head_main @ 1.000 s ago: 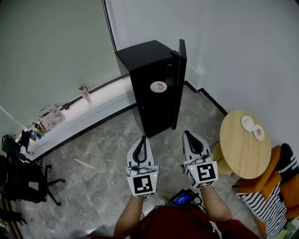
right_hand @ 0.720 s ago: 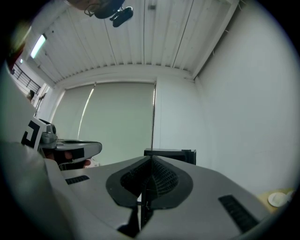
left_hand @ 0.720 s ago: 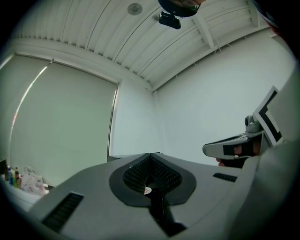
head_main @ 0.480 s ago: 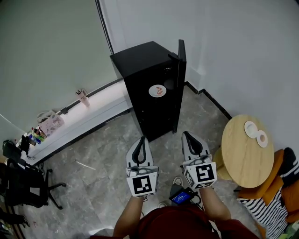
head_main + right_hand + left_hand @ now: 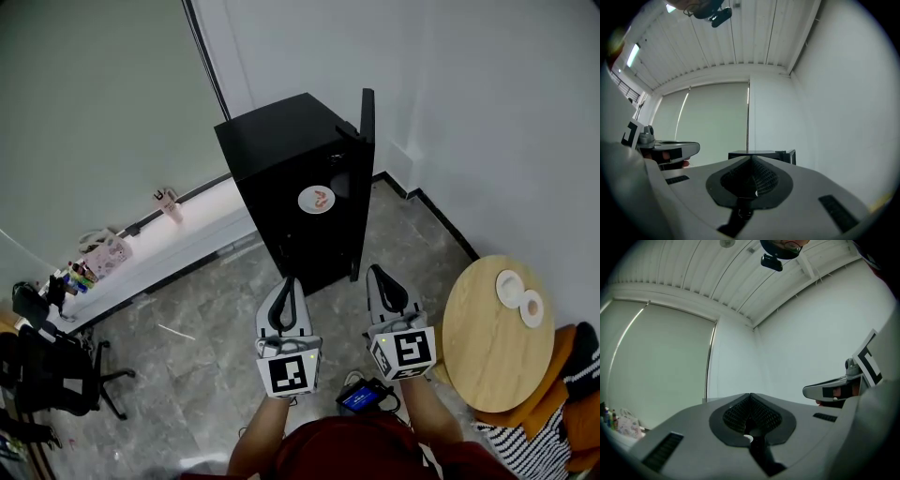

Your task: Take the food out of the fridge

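A black fridge (image 5: 281, 178) stands against the white wall, and its door (image 5: 366, 141) is swung open to the right. Inside it, on a shelf, lies a white plate (image 5: 319, 200) with some reddish food. My left gripper (image 5: 287, 282) and right gripper (image 5: 377, 273) are held side by side in front of the person, short of the fridge and pointing toward it. Both are shut, with nothing between the jaws. In the right gripper view the fridge top (image 5: 740, 153) shows just above the shut right gripper (image 5: 751, 157). The left gripper (image 5: 750, 394) faces wall and blind.
A round wooden table (image 5: 483, 342) with two small plates (image 5: 511, 286) stands at the right. At the left are an office chair (image 5: 47, 370) and a low window ledge (image 5: 187, 230) with a bottle (image 5: 171, 202) and several small items. Grey tiled floor (image 5: 187, 319) lies before the fridge.
The head view has shifted: the fridge now sits lower and slightly left in the frame, and the round table has slid down and right. Both grippers stay shut and level.
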`<act>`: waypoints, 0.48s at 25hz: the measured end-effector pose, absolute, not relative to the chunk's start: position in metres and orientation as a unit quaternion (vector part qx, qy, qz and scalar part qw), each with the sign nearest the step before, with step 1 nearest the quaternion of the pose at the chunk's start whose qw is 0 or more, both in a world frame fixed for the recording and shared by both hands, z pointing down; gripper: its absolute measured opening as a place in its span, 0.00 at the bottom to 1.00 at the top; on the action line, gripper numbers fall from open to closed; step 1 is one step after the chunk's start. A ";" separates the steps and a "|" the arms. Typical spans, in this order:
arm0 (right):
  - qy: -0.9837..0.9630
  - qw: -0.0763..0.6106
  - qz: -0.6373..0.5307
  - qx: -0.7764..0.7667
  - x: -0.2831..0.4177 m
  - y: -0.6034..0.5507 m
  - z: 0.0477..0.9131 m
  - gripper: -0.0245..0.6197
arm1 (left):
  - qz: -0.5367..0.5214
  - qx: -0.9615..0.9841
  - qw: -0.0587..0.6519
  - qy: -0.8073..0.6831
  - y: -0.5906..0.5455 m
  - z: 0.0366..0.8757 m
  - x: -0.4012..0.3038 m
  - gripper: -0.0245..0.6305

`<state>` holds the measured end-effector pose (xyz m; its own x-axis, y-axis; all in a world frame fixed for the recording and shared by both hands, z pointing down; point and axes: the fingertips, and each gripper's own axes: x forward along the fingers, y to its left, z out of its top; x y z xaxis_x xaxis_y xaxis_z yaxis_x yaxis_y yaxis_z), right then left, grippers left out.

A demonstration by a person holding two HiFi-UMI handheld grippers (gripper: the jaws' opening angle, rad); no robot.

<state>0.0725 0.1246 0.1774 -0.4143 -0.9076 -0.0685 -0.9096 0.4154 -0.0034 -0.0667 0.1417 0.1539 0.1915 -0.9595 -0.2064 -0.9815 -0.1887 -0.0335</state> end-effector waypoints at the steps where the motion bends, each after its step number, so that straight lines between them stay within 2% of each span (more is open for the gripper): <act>1: 0.842 0.031 0.016 -0.539 0.077 0.118 0.178 0.07 | 0.067 -0.767 0.079 0.633 0.135 0.155 -0.062 0.06; 12: 0.845 0.036 0.009 -0.534 0.130 0.065 0.180 0.07 | 0.019 -0.764 0.082 0.640 0.082 0.164 -0.012 0.06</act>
<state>0.1304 0.0649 0.1798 -0.4266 -0.9018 -0.0693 -0.9030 0.4290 -0.0234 -0.0116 0.0824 0.1644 0.1796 -0.9746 -0.1338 -0.9808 -0.1669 -0.1010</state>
